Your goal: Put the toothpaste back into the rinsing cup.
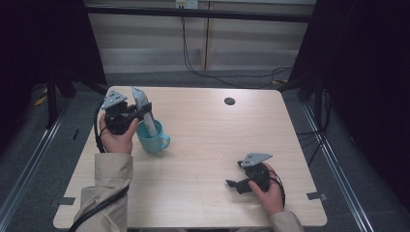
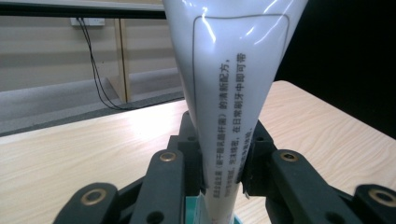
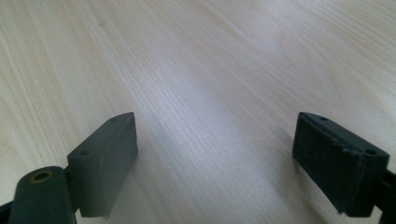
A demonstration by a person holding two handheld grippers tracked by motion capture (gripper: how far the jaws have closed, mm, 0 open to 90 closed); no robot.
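A pale wooden bench (image 1: 203, 159) stood between dark curtains, seen from above. Near its back left corner, the left gripper (image 1: 140, 112) was clamped on a white toothpaste tube (image 1: 144, 110), whose lower end stood inside a teal mug (image 1: 153, 138). The tube leaned slightly, its flat crimped end uppermost. In the left gripper view, the black jaws pressed both sides of the tube (image 2: 229, 93) low down, with the mug's teal rim just below. The mug sat close to the bench's left edge, its handle turned towards the open middle. Well apart, near the front right edge, the right gripper (image 1: 233, 183) rested low over bare wood, its jaws spread wide with nothing between them. A small dark round hole (image 1: 229, 101) lay near the back edge. Cables (image 1: 203, 67) trailed across the floor beyond the bench.
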